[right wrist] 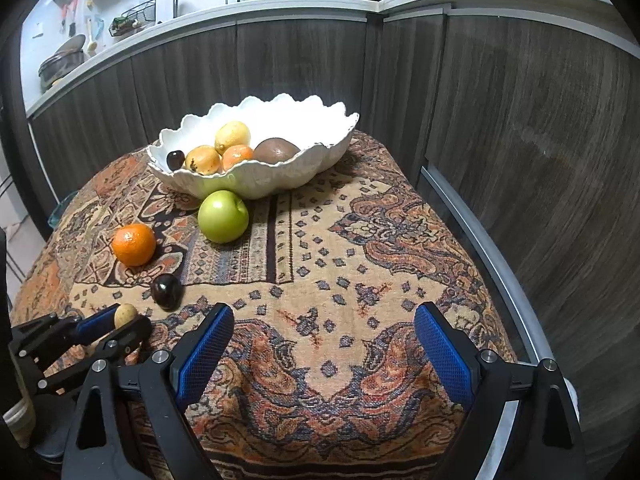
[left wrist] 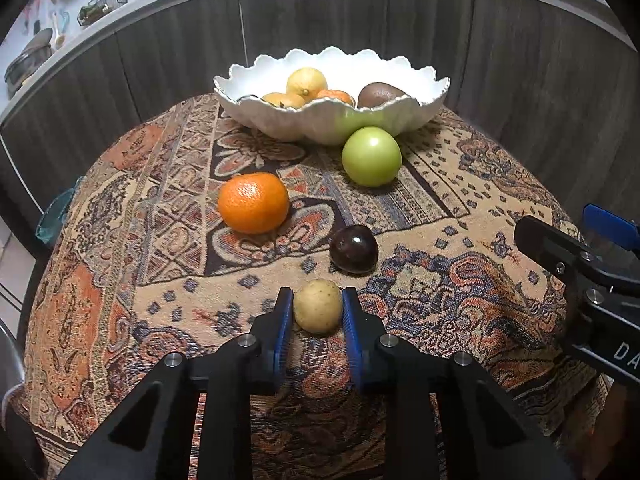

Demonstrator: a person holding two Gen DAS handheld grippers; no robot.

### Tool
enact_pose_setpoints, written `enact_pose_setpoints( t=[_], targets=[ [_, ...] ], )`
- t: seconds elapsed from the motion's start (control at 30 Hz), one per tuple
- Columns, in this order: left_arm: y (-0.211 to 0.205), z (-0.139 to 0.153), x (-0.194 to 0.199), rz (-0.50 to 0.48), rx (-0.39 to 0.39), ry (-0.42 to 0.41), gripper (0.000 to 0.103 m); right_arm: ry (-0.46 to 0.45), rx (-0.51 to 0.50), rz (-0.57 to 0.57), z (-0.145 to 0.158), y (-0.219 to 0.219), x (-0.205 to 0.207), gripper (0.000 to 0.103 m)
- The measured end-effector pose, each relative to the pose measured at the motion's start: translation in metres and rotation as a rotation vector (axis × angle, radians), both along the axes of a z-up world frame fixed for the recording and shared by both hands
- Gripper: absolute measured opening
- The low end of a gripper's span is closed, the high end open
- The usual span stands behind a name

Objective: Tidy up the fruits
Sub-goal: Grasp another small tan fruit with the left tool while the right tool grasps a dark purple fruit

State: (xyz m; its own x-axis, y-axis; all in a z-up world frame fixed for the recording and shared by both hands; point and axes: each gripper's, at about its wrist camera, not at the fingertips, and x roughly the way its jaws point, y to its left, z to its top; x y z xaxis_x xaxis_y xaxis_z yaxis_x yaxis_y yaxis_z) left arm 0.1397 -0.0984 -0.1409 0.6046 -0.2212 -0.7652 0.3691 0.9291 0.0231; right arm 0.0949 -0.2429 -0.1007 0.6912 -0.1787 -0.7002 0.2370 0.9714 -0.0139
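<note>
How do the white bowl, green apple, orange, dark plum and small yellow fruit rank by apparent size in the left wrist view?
1. white bowl
2. orange
3. green apple, close to the orange and farther away, so unsure
4. small yellow fruit and dark plum, alike

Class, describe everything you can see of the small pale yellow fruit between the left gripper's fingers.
The small yellow fruit is round, pale tan-yellow, with dull skin flecked by small dark specks. It sits at the near part of the patterned tablecloth, in front of the dark plum. The left gripper has its blue-padded fingers against both its sides. Whether it is lifted cannot be told.
</note>
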Motion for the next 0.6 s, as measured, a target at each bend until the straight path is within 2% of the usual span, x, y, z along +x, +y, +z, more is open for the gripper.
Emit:
enact_pose_setpoints(
  t=[0.6],
  targets=[
    [0.063,0.022,0.010,0.148,-0.019,-0.063,0.025,-0.013,0.002,0.108,0.010,0.045,0.025,0.093]
  ],
)
